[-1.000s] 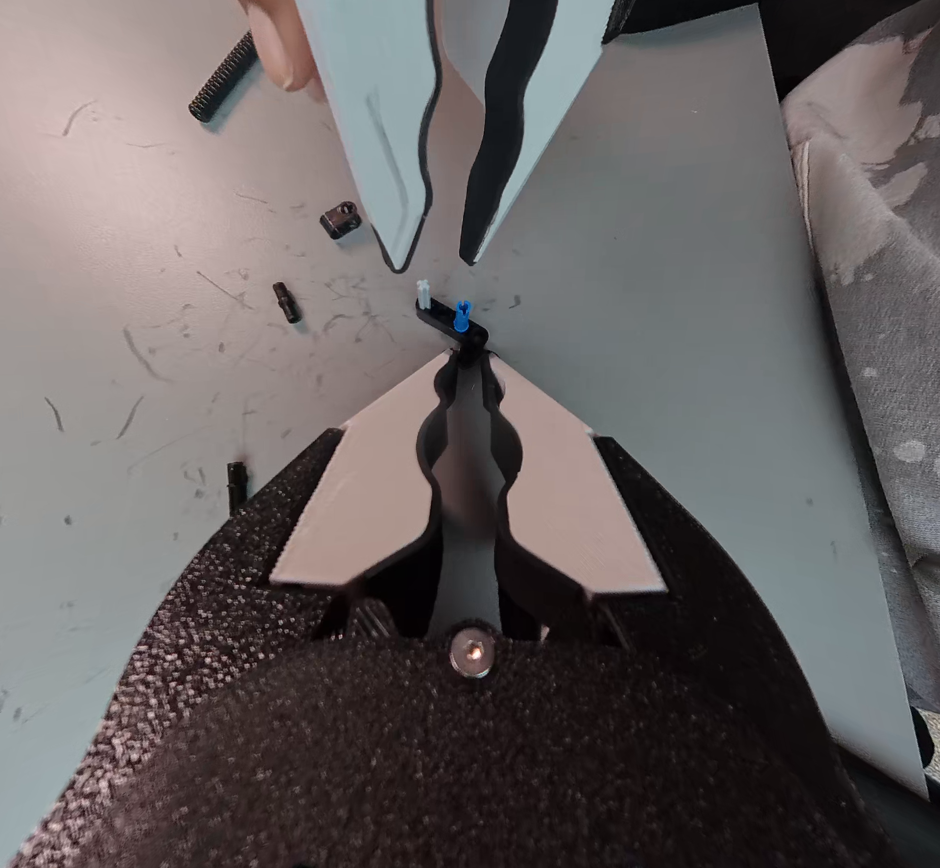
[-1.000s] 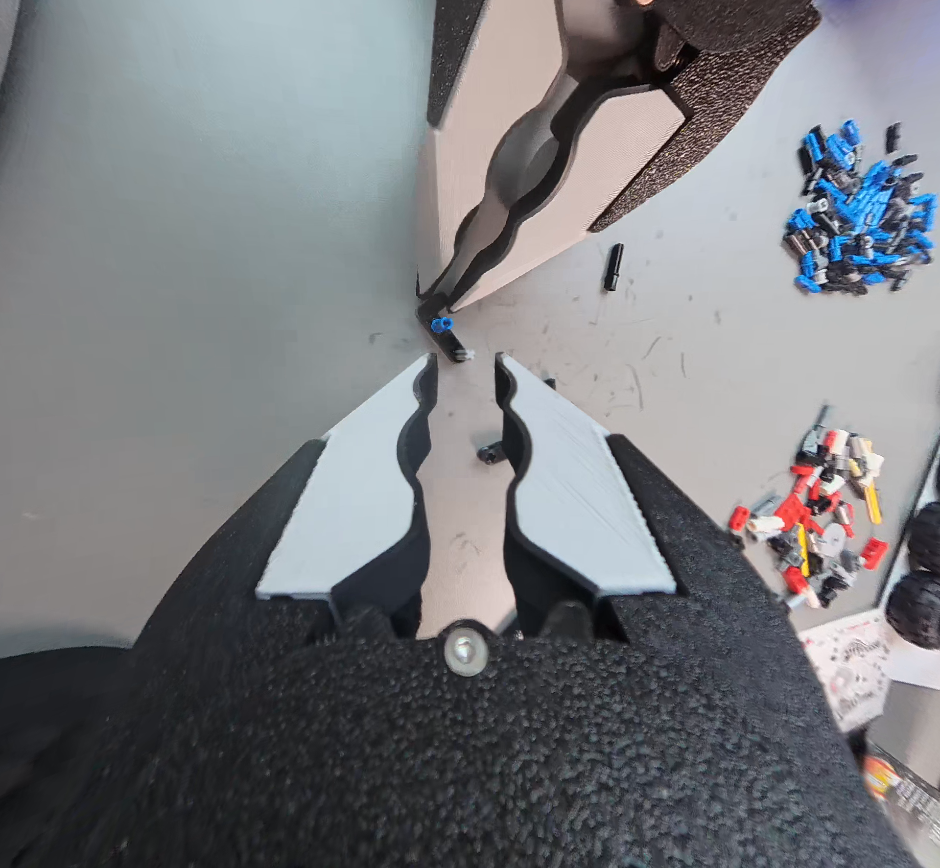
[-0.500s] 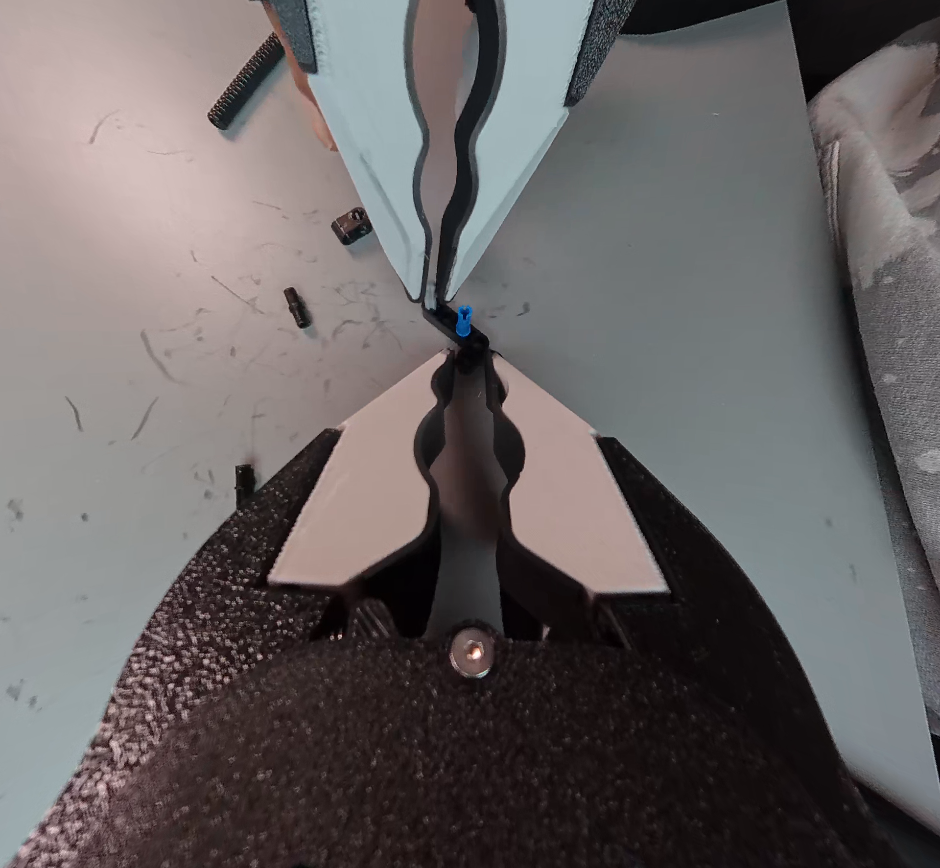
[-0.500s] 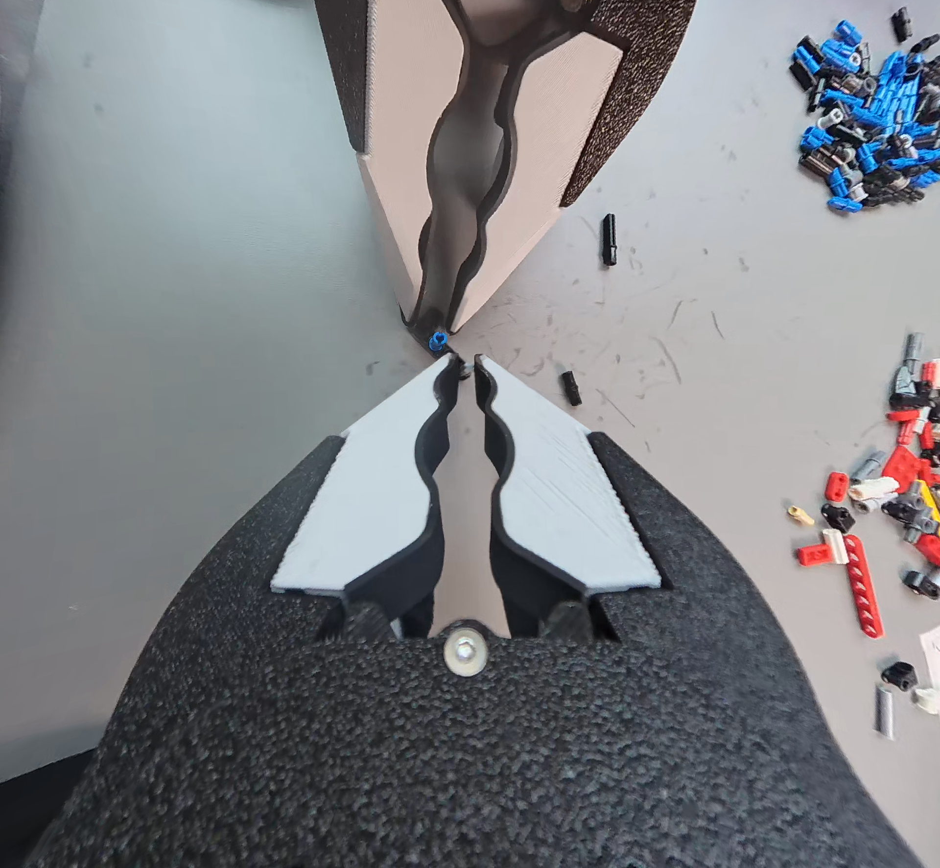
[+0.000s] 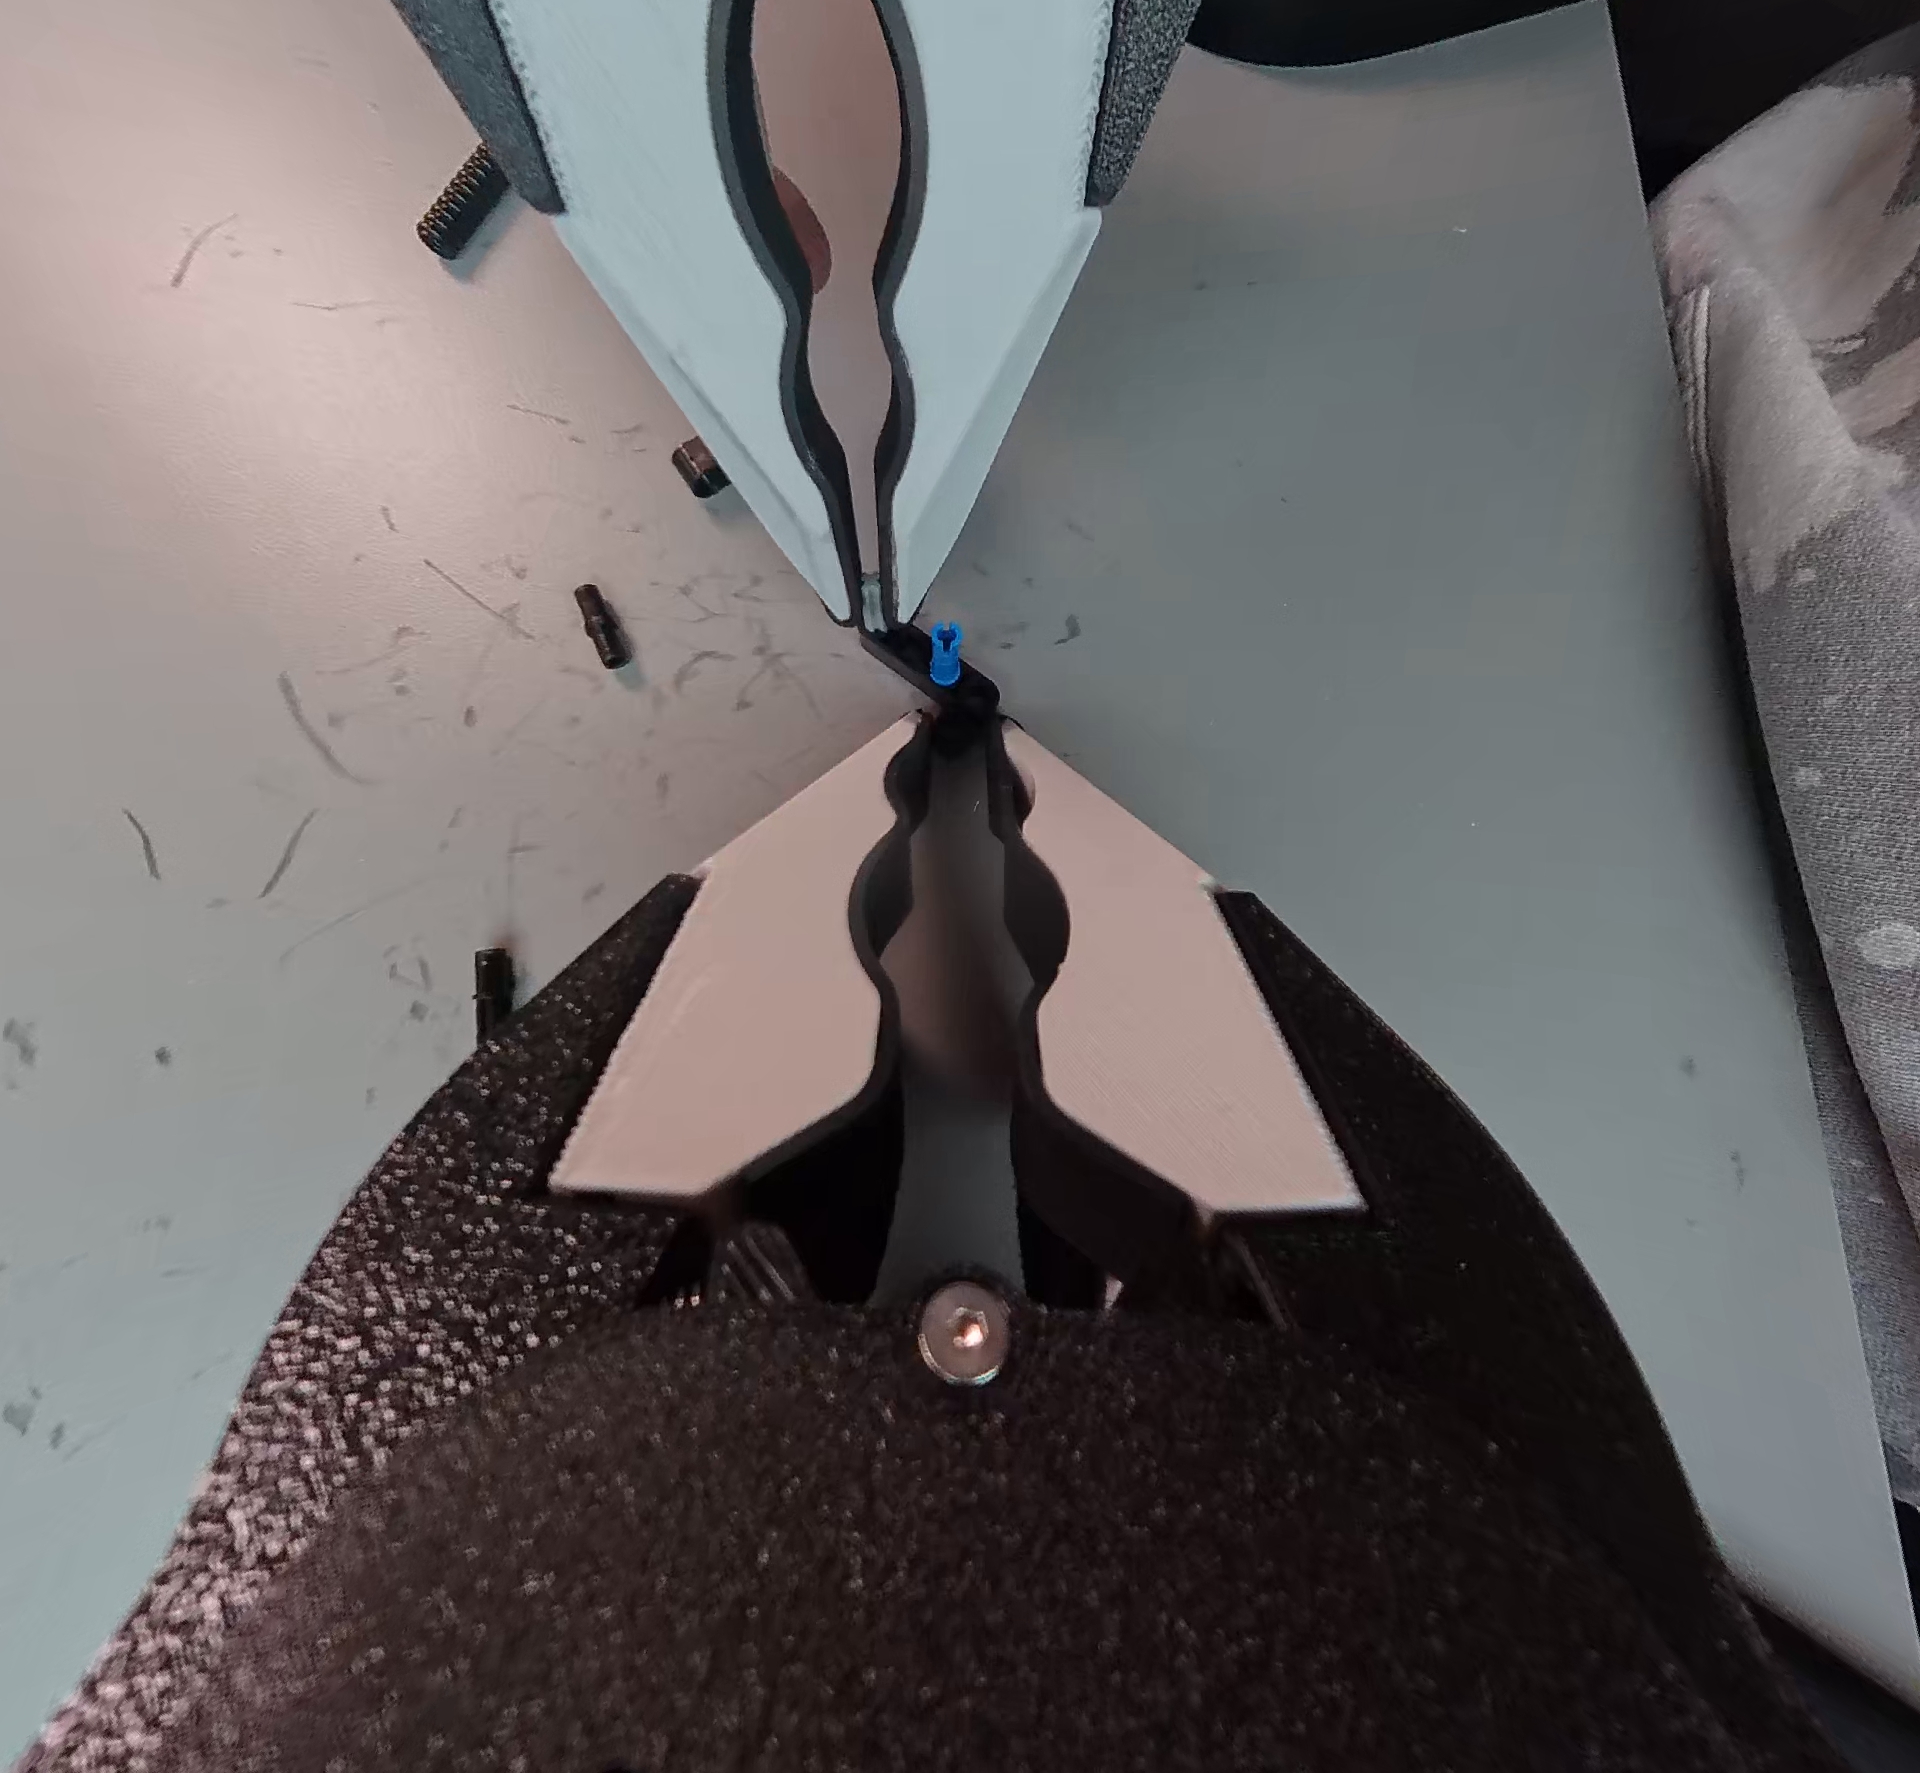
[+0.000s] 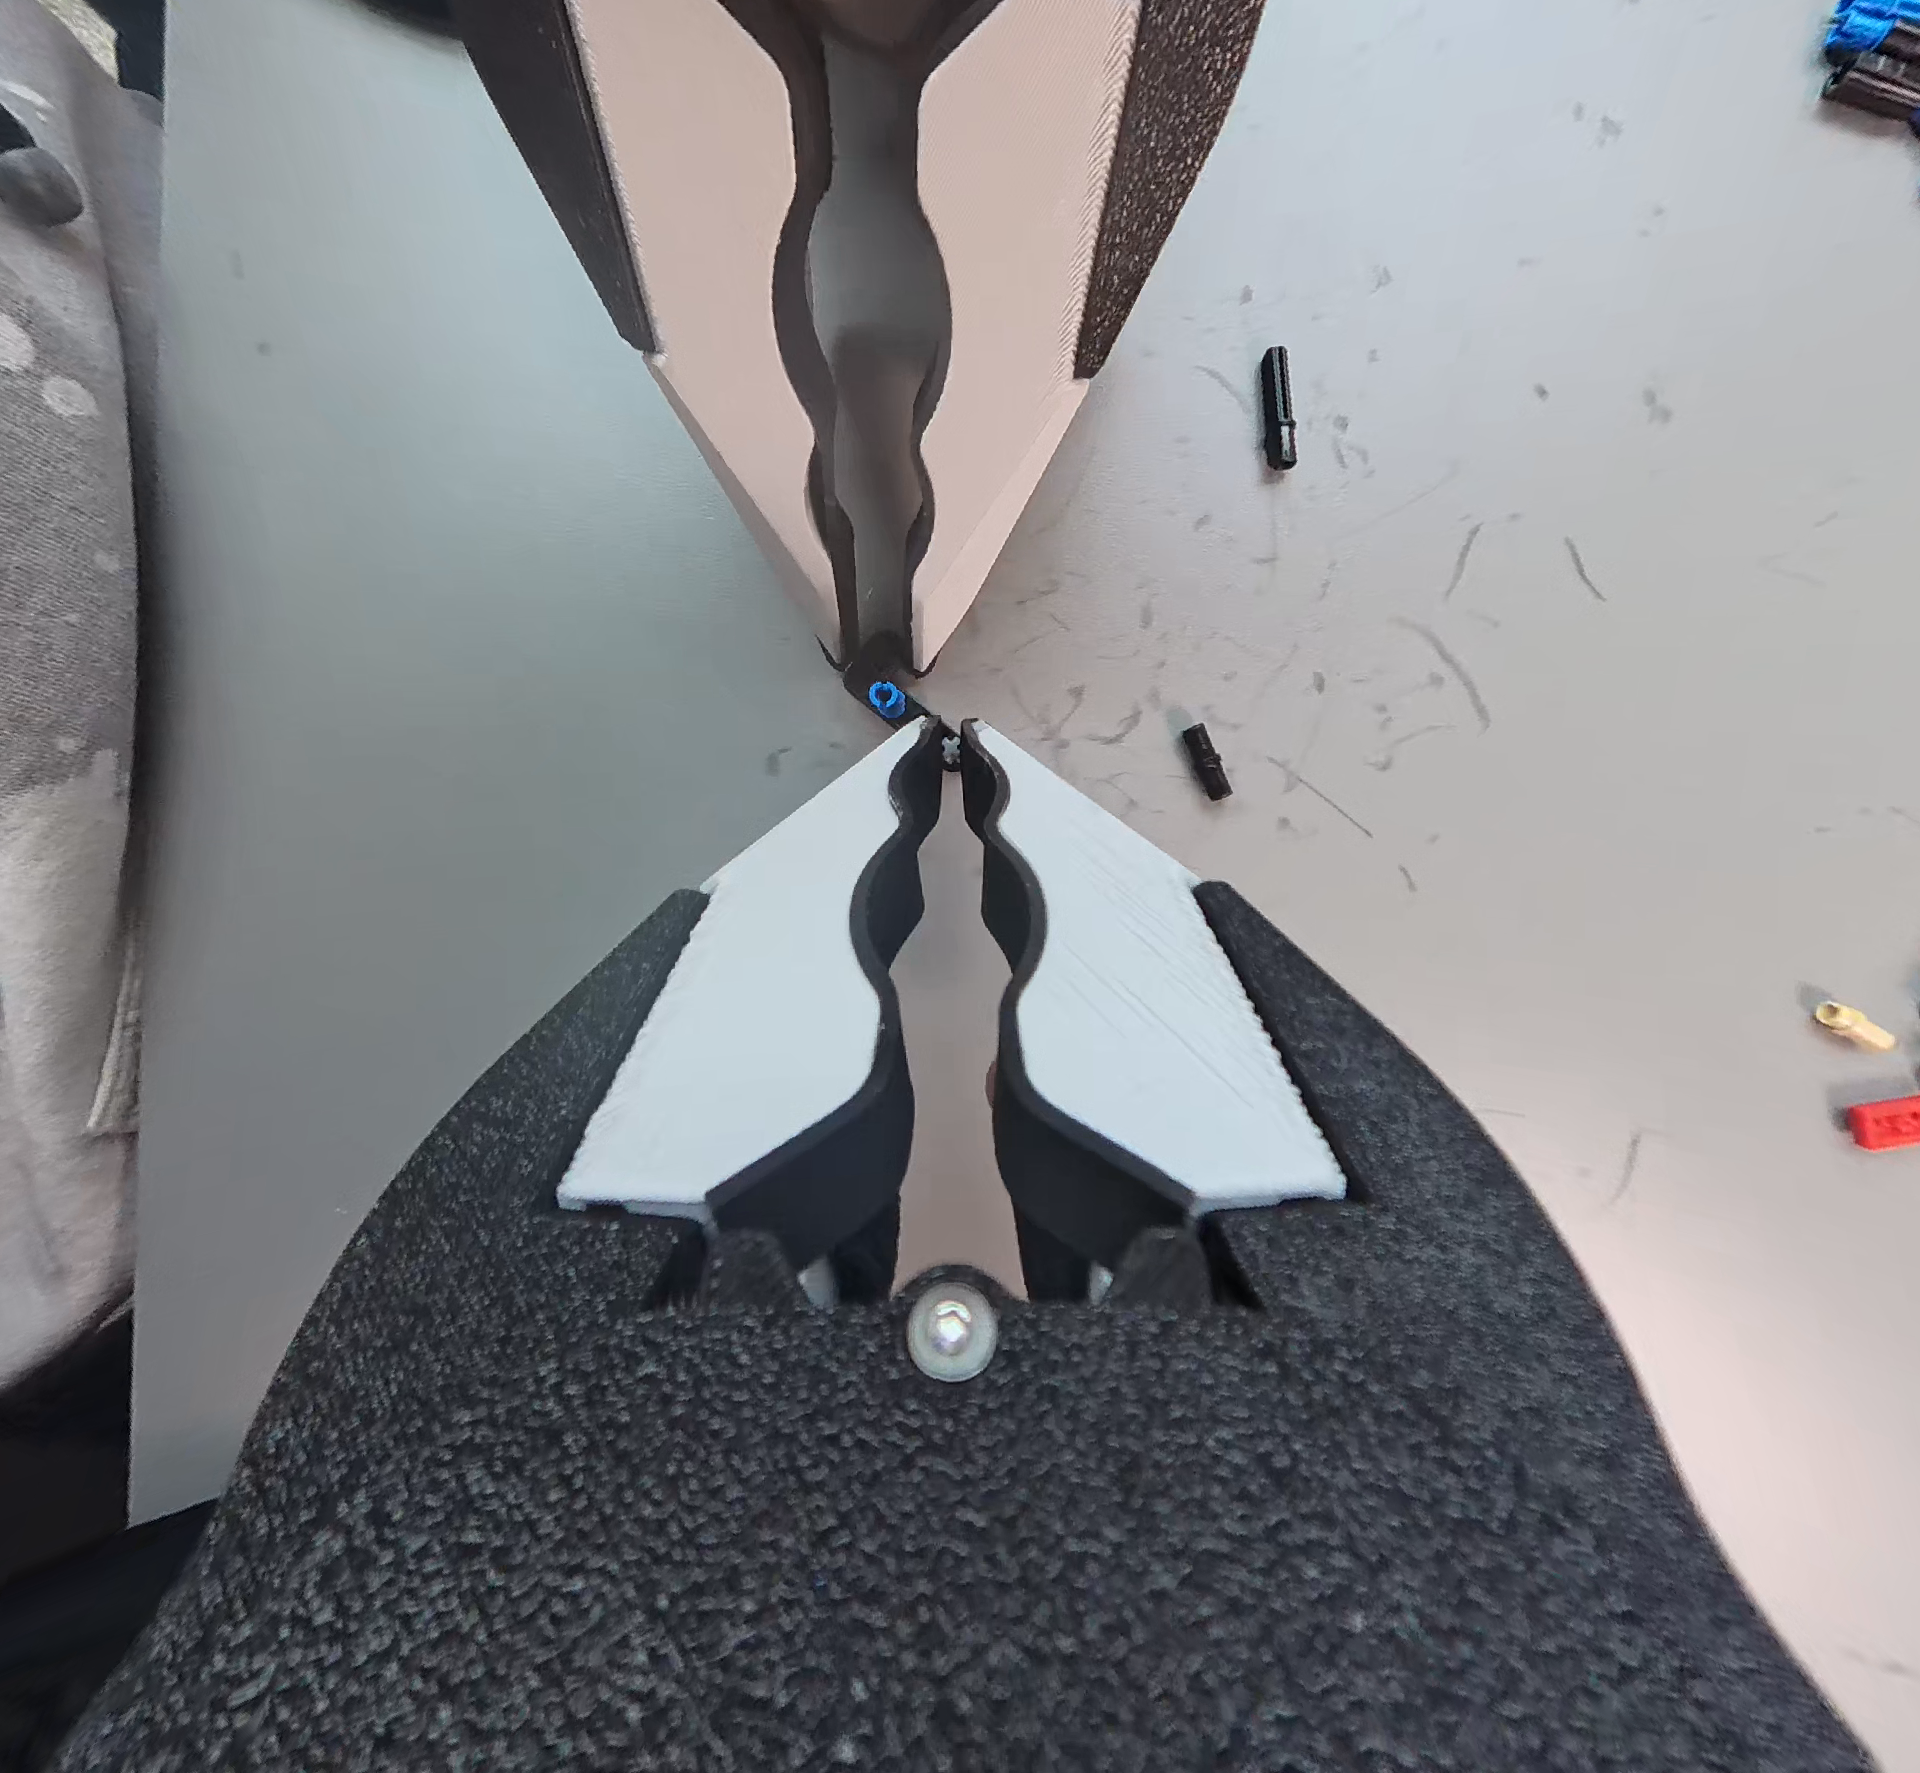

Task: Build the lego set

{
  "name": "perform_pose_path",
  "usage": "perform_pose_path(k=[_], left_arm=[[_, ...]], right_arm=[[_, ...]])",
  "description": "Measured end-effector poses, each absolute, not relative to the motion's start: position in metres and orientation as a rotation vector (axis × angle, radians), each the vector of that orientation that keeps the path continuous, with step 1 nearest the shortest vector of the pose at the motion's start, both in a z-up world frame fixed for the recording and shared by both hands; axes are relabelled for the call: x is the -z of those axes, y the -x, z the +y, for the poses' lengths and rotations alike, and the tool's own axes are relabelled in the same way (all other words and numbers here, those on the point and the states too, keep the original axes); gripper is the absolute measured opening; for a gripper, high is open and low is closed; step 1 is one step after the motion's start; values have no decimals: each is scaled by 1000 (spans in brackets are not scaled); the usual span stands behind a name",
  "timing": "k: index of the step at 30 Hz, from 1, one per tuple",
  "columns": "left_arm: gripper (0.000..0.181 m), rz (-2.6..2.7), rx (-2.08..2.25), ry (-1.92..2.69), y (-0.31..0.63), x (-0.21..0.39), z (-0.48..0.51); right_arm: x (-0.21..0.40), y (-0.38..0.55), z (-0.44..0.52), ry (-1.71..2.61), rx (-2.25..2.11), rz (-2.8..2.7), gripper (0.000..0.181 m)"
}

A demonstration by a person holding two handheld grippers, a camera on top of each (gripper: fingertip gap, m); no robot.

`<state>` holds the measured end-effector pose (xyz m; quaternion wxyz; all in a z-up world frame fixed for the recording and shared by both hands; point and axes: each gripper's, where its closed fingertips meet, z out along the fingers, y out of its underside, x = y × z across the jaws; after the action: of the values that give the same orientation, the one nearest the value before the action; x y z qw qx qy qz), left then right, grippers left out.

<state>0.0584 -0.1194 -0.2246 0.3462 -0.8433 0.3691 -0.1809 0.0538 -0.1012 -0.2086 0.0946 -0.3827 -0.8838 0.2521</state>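
Note:
A small black lego beam point(image 5: 928, 674) with a blue pin point(image 5: 943, 658) standing in it is held just above the grey table. My left gripper point(image 5: 961, 729), with beige fingers, is shut on the beam's near end. My right gripper point(image 5: 873, 603), with white fingers, comes in from the top of the left wrist view and is shut on a light grey pin point(image 5: 871, 593) at the beam's far end. In the right wrist view my right gripper point(image 6: 945, 734) pinches that grey pin point(image 6: 948, 749). The blue pin point(image 6: 883, 695) and my left gripper point(image 6: 878, 655) are just beyond it.
Loose black pins point(image 5: 603, 624) point(image 5: 698, 468) point(image 6: 1278, 409) point(image 6: 1205, 762) lie on the scratched table. A black ribbed rod point(image 5: 457, 201) lies at the far left. A tan piece point(image 6: 1855, 1027), a red piece point(image 6: 1886, 1121) and a blue and black pile point(image 6: 1870, 40) are at the right. Grey cloth point(image 5: 1808, 580) lies past the table edge. It is some 12 cm from my right tips to the black ribbed rod point(image 5: 457, 201).
My right gripper was open and short of the beam. It has moved in and shut on the grey pin. My left gripper has kept its hold on the beam.

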Motion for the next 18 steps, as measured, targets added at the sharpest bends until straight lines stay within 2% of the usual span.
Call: perform_pose_path(k=[10, 13, 15, 18], left_arm=[[9, 954, 478, 2191, -58, 224, -119], [9, 974, 478, 2182, -58, 224, -120], [9, 997, 482, 2172, -58, 224, -121], [18, 1027, 454, 2150, -52, 224, -120]], right_arm=[[207, -51, -100, 1097, -787, -2571, 5], [189, -55, -103, 1102, -1029, -2426, 24], [189, -62, -96, 1079, -1006, -2388, 33], [197, -69, -88, 1074, -931, -2388, 36]])
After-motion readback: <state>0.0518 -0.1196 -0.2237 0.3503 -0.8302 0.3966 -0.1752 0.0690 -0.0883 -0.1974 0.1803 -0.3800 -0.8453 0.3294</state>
